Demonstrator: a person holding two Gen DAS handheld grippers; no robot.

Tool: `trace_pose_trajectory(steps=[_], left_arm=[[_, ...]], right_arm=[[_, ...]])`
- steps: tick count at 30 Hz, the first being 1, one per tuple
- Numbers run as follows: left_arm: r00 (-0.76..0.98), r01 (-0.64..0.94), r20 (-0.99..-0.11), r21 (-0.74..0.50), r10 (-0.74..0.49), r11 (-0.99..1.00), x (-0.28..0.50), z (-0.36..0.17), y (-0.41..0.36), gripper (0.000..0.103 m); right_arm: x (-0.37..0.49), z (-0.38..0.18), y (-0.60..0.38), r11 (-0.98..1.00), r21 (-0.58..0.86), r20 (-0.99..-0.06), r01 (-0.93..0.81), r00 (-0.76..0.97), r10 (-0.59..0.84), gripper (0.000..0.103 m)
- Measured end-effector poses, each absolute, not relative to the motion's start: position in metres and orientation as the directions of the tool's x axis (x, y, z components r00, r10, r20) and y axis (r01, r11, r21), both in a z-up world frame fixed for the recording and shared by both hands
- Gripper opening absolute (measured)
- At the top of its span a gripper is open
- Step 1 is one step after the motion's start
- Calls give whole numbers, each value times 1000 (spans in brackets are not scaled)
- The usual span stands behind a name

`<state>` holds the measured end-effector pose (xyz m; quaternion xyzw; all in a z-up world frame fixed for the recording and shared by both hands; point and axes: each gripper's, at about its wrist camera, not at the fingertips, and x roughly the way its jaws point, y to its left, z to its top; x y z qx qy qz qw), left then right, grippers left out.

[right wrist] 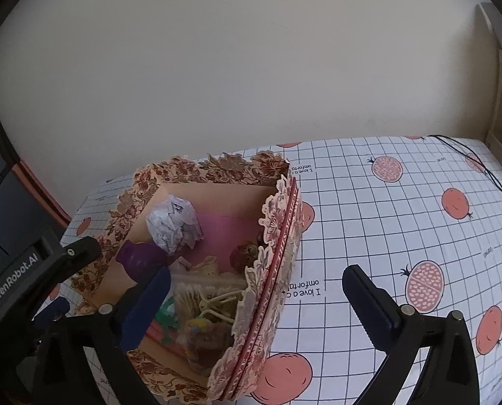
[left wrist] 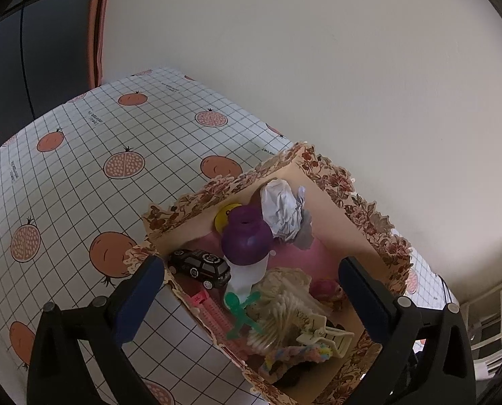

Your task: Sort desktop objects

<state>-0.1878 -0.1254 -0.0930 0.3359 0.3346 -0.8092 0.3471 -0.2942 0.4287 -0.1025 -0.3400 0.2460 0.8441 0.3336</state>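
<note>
Left gripper [left wrist: 251, 290]: jaws spread to their widest, nothing gripped; its two blue pads straddle the near half of the box, one outside the left wall, one over the right side
Right gripper [right wrist: 256, 300]: likewise fully spread and empty; left pad hangs over the box's contents, right pad over bare tablecloth [right wrist: 402, 222]
Floral box [left wrist: 365, 209]: sits on the gridded pomegranate cloth close to the wall, open at the top, scalloped rim all round
Contents: crumpled paper ball [left wrist: 283, 209] at the far end, purple-topped bottle [left wrist: 246, 239] upright beside it, black toy car [left wrist: 200, 267] against the left wall, green stick figure [left wrist: 242, 314], bundle of cotton swabs [left wrist: 281, 317], cream hair claw [left wrist: 325, 334], a knitted pastel piece [left wrist: 298, 354] nearest the camera
Step in hand, as I judge it: either the last item has just gone in or one is about to be picked out; the pictures do not say which
Doing it well: choose one item standing clear of the pile; the car and the paper ball look the easiest to reach
Approach: come down with the pads either side of the item, clear of the thin card walls
Risk: swabs and claw lie tangled, so closing there could lift several things at once
</note>
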Motion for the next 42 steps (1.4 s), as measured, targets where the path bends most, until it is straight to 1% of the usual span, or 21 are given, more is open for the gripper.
trace_pose_trajectory(steps=[4, 12, 17, 20, 23, 27, 30, 32, 36, 39, 42], left_arm=[[-504, 788, -800, -271, -326, -553, -195, -96, -121, 103], [-501, 773, -802, -247, -324, -585, -199, -86, -110, 103], [-497, 766, -805, -230, -325, -601, -197, -75, -102, 103], [-520, 746, -792, -237, -321, -623, -192, -62, -95, 103], [-522, 733, -782, -208, -340, -648, -182, -51, -86, 103], [-498, 694, -787, -110, -365, -711, -169, -40, -62, 103], [-493, 644, -798, -66, -348, -762, -160, -35, -41, 103], [-509, 607, -800, -70, -319, -792, -152, -30, -28, 103], [-563, 538, -781, -98, -270, -837, -132, -12, 1, 103], [-591, 504, -767, -110, -249, -857, -117, 5, 19, 103], [-586, 502, -761, -71, -278, -862, -101, 15, 33, 103]], right_arm=[[-291, -101, 431, -651, 190, -743, -735, -540, 394, 103], [-280, -89, 432, -636, 185, -747, -749, -528, 405, 103], [-266, -70, 430, -638, 159, -733, -753, -523, 435, 103], [-250, -58, 426, -633, 136, -724, -762, -513, 462, 103], [-228, -46, 420, -623, 143, -715, -769, -515, 472, 103], [-194, -42, 408, -582, 158, -726, -797, -494, 479, 103], [-169, -44, 397, -559, 154, -752, -814, -464, 469, 103], [-152, -43, 388, -533, 150, -770, -833, -437, 466, 103], [-118, -36, 372, -488, 198, -785, -850, -435, 440, 103], [-95, -27, 359, -464, 180, -792, -868, -407, 455, 103], [-73, -18, 346, -453, 171, -795, -875, -394, 461, 103]])
